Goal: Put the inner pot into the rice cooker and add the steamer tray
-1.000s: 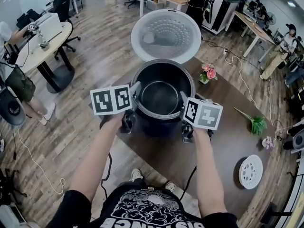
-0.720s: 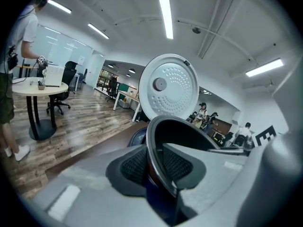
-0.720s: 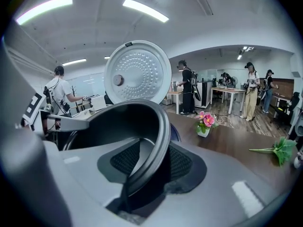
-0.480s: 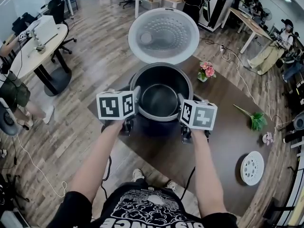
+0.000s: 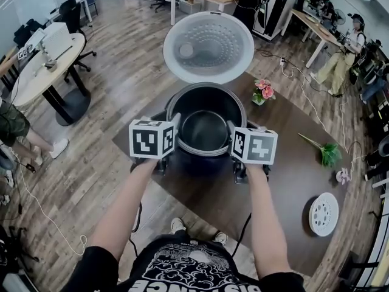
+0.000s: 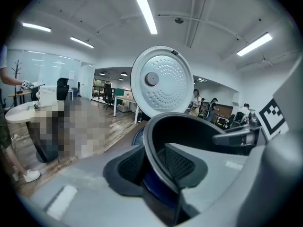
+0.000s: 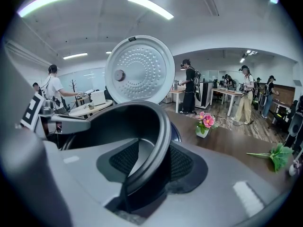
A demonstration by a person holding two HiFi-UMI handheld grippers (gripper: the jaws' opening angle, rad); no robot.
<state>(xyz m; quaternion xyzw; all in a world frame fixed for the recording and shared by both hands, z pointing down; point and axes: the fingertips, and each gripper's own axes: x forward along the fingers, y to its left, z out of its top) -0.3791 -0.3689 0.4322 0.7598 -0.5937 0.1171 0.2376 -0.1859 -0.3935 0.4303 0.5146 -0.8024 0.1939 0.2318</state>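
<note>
The dark inner pot [image 5: 204, 130] sits low inside the open navy rice cooker [image 5: 208, 92], whose white lid [image 5: 208, 46] stands up behind. My left gripper [image 5: 175, 126] straddles the pot's left rim [image 6: 152, 150]; its jaws have just been opening and its pads [image 6: 129, 167] look slack around the rim. My right gripper [image 5: 233, 132] is shut on the right rim [image 7: 163, 141], pads [image 7: 182, 163] pressed to it. The white steamer tray [image 5: 323, 214] lies flat on the table at the far right.
On the brown table [image 5: 285, 169] stand a small pot of pink flowers [image 5: 265, 92] and a green sprig [image 5: 328, 154], both right of the cooker. A round white table [image 5: 36, 72] and people occupy the office beyond. Cables trail on the floor.
The left gripper has rolled and dropped slightly at the rim, and its jaws now stand a little wider. The pot sits lower in the cooker. The right gripper has kept still.
</note>
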